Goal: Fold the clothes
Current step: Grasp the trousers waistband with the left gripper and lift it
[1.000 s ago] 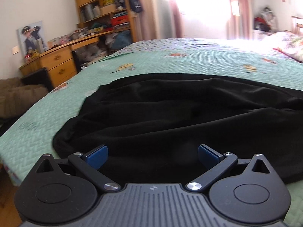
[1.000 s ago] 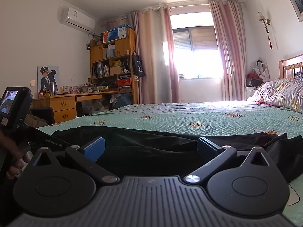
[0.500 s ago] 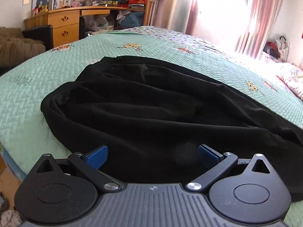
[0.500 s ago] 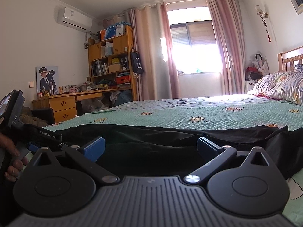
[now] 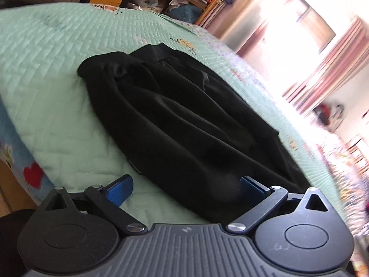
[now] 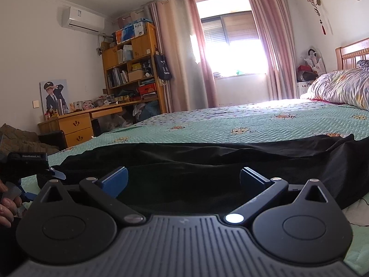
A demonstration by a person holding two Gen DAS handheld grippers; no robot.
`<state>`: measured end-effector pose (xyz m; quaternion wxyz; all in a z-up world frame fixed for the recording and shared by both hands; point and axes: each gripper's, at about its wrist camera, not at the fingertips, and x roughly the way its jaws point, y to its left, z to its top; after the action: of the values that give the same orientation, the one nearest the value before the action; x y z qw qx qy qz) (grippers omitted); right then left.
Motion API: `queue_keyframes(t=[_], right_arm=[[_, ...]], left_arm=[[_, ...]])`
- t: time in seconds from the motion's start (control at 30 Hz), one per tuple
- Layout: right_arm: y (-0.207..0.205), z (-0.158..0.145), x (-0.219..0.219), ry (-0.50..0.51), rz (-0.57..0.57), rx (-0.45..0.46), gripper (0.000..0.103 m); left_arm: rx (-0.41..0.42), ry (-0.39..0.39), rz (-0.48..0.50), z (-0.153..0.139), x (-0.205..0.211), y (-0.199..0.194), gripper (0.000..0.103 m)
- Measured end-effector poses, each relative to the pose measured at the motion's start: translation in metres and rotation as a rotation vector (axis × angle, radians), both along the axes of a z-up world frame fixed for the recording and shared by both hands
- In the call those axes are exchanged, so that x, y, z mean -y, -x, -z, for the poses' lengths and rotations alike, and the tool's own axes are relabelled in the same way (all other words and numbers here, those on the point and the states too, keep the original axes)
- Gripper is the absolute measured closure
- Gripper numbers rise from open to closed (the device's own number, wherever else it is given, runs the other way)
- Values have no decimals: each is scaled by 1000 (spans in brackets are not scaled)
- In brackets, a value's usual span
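Observation:
A black garment point(image 5: 184, 120) lies spread and rumpled on the green quilted bedspread point(image 5: 50, 73). My left gripper point(image 5: 186, 188) is open, tilted, just above the garment's near edge, with nothing between its blue pads. In the right wrist view the same black garment point(image 6: 207, 161) stretches across the bed in front of my right gripper point(image 6: 183, 179), which is open and low over the cloth's near side. The left gripper point(image 6: 54, 173) also shows at the left edge, held by a hand point(image 6: 7, 205).
The bedspread point(image 6: 253, 124) reaches back to a pillow point(image 6: 339, 87) and wooden headboard point(image 6: 352, 53) on the right. A wooden desk point(image 6: 76, 122) and bookshelf point(image 6: 133, 69) stand left of the curtained window point(image 6: 235, 43). The bed's near corner point(image 5: 20, 161) drops off at the left.
The left gripper has swung left and tilted, so the garment's left end and the bed corner now show. The right gripper has barely moved. Both stay open.

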<state>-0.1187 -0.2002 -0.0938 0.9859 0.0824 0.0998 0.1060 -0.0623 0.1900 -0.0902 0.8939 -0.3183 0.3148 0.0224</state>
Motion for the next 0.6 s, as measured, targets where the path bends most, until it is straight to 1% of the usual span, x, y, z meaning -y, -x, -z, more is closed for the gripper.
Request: queue_keyframes(t=[0.1,0.17,0.23,0.27,0.33,0.4,0.5,0.57,0.6], right_arm=[[-4,5,-8,11,-18,-26,0],[-6,8,-15,25,-31,-42,0],[-7,11,-22,50,-41,-50,0],[-7,12,-25,61,-45,-54,0],[-9,14,-31,67,-55,-60,0],[-8,16,-35,76,-66,-66,0],[-7,18,-41,96,-81,-55,0],[-6,20,-46,119,-89,-49,0],[-6,22,-49,134,-94,-52,0]], left_arm=[[32,106,-36,6,-19,5,5],[56,161,-69,7,-31,8,6],[76,184,-91,8,-43,8,6],[85,187,-105,7,-51,7,6],[97,182,-165,5,-70,1,6],[101,195,-207,5,-89,-9,6],[82,218,-218,9,-110,-30,5],[88,191,-214,9,-113,-45,5],[83,169,-222,8,-113,-50,7]])
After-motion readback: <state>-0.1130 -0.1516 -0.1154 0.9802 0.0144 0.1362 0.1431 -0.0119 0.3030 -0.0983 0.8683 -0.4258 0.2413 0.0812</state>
